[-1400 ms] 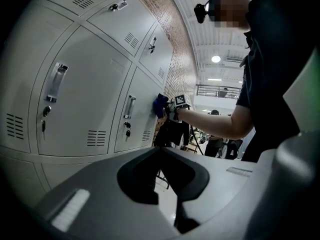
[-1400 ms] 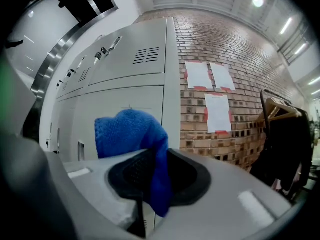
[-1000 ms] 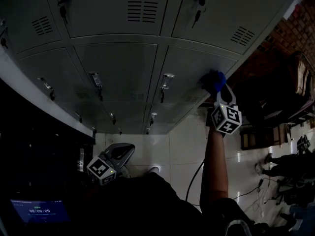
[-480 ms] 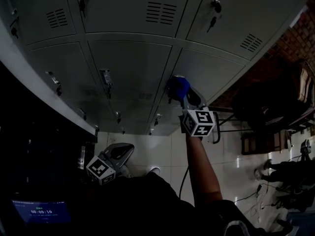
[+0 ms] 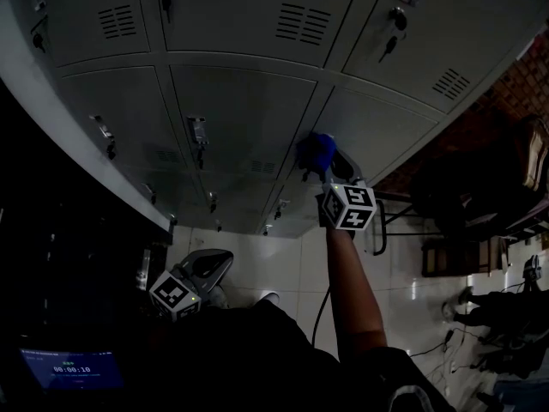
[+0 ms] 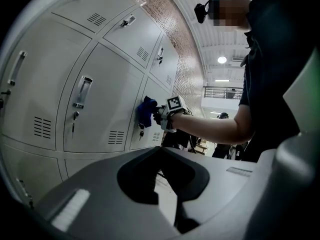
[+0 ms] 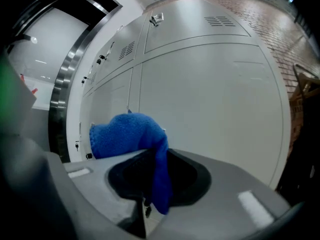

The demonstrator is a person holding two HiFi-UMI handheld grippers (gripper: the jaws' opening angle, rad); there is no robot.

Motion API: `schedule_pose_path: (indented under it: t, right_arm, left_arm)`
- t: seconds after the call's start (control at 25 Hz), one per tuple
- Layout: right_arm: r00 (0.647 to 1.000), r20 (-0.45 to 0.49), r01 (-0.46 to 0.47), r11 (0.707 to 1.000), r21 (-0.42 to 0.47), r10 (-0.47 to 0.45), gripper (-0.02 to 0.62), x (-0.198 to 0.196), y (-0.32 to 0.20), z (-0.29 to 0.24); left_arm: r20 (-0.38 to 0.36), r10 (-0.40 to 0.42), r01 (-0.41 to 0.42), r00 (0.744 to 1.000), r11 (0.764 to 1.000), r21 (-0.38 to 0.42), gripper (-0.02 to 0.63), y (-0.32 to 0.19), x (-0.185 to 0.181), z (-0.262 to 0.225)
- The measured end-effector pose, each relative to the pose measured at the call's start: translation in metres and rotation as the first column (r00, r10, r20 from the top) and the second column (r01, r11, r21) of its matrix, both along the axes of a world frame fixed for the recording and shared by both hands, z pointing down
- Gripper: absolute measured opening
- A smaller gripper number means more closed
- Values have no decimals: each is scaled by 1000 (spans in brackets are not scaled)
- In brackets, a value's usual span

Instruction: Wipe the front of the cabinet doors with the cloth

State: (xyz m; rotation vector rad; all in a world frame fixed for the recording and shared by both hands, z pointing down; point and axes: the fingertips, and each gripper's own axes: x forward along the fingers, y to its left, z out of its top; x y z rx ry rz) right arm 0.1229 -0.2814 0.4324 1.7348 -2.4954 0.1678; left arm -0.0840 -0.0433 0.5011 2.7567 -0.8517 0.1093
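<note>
Grey locker doors (image 5: pixel 240 110) fill the upper head view. A blue cloth (image 5: pixel 316 153) presses against the left edge of one lower door (image 5: pixel 377 127), near its latch, and my right gripper (image 5: pixel 330 174) is shut on it. In the right gripper view the cloth (image 7: pixel 127 136) bunches over the jaws and hangs between them, touching the door (image 7: pixel 210 94). My left gripper (image 5: pixel 206 269) hangs low at the left, away from the lockers, with its jaws together and nothing in them. The left gripper view shows the cloth (image 6: pixel 146 111) on the door from the side.
Latches with keys (image 5: pixel 199 133) stick out of the doors. A brick wall (image 5: pixel 515 84) and dark furniture (image 5: pixel 480 196) stand to the right. A cable (image 5: pixel 322 312) trails over the tiled floor (image 5: pixel 283 264). People (image 5: pixel 489 303) are at the lower right, a small screen (image 5: pixel 69 369) at the lower left.
My right gripper carried the cloth leftward across the door, from its right part to its left edge by the latch. The left gripper stayed put.
</note>
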Motion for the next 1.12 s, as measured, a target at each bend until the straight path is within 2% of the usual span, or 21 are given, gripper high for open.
schedule_pose_path:
  t: [0.24,0.36,0.44,0.68,0.84,1.12]
  right_arm:
    - [999,-34,15,1000,-2,-15,69,7,0,0]
    - [999,-32,0,1000,-1,0,69,14,1,0]
    - [999,-28,-20,1000,-2,19,69,23,2,1]
    - [997,-35,-63,998,-9,62,69,61,3,6]
    - [993,-36,-110,994,-9,109,69,90,6,5]
    - [980,-30,-195,981,-9,195,69,142,9,3]
  left_arm:
    - [19,17,-17,1000,1000,-9,0,1,8,3]
    - [35,25,-24,999,1000,-13,0,0,11,6]
    - [18,23,-23,1000,1000,6,0,-1,11,7]
    - [43,29,-28,999,999,-21,0,-1,16,8]
    - [19,34,-34,999,999,5,0,-2,21,10]
    - [15,47,-47,999,999,-6,0,-4,35,10]
